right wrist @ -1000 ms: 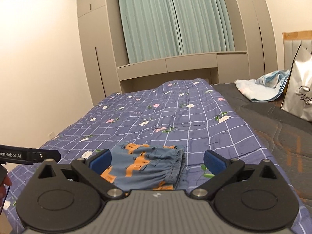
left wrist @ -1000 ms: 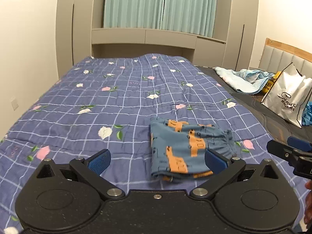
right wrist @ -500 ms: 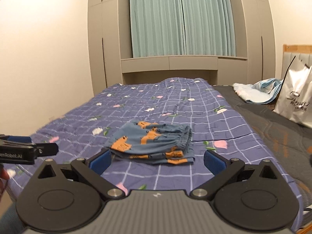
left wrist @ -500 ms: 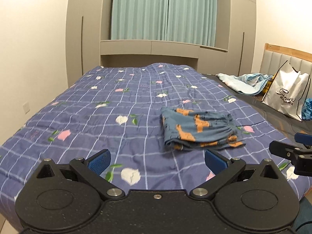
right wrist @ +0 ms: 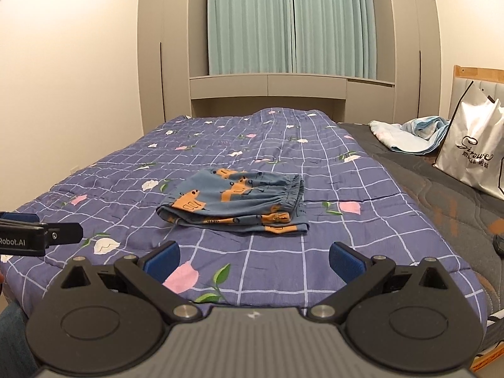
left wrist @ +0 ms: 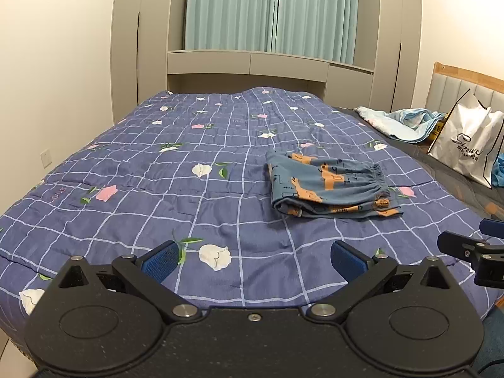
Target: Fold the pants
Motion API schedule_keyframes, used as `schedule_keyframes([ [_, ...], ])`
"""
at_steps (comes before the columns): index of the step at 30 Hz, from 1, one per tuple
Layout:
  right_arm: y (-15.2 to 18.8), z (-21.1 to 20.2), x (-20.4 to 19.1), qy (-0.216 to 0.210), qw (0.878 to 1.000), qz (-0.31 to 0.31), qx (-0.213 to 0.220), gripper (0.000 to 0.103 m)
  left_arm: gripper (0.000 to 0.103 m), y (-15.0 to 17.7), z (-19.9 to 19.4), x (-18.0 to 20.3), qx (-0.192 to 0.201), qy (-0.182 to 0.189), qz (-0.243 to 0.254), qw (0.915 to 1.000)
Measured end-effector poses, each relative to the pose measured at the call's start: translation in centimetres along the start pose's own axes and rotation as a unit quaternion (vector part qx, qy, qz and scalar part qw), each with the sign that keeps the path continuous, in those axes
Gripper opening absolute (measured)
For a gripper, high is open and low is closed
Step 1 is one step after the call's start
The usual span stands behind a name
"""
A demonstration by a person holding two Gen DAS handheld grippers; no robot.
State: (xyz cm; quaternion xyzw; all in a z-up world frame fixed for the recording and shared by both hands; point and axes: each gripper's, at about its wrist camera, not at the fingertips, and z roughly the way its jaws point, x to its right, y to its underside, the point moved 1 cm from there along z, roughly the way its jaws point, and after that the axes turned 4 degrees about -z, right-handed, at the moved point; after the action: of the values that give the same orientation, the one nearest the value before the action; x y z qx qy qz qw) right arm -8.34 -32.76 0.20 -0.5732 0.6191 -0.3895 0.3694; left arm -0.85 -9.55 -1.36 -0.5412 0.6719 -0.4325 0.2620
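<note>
The blue pants with orange prints lie folded into a compact stack on the purple checked bedspread; their gathered waistband faces right. In the right wrist view the same pants rest ahead of centre. My left gripper hangs open near the bed's front edge, well short of the pants, with nothing between its blue pads. My right gripper is open too and holds nothing. Each gripper shows at the edge of the other's view: the right gripper, the left gripper.
A white shopping bag and a crumpled light blue cloth lie on the dark mattress to the right. Cabinets and teal curtains stand behind the bed. A wall runs along the left.
Both grippers have pulled back and away from the pants, which now lie farther ahead on the bedspread. Both stay open throughout.
</note>
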Motion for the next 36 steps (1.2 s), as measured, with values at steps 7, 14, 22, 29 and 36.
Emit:
schedule_keyframes([
  [7,0.06,0.15,0.32,-0.001,1.0,0.004,-0.005,0.103,0.102,0.08,0.04,0.08,-0.002,-0.002,0.001,1.0],
  [14,0.08,0.14,0.42,-0.001,1.0,0.004,-0.006,0.103,0.102,0.03,0.06,0.2,-0.004,0.0,0.003,1.0],
  [22,0.09,0.15,0.44,-0.001,1.0,0.004,-0.007,0.103,0.102,0.03,0.02,0.32,-0.004,0.0,0.005,1.0],
  [29,0.04,0.19,0.46,-0.002,1.0,0.004,-0.008,0.103,0.102,0.03,0.07,0.38,-0.006,0.0,0.008,1.0],
  [36,0.08,0.39,0.47,-0.004,1.0,0.003,-0.011,0.103,0.102,0.11,0.33,0.59,-0.011,0.005,0.009,0.9999],
])
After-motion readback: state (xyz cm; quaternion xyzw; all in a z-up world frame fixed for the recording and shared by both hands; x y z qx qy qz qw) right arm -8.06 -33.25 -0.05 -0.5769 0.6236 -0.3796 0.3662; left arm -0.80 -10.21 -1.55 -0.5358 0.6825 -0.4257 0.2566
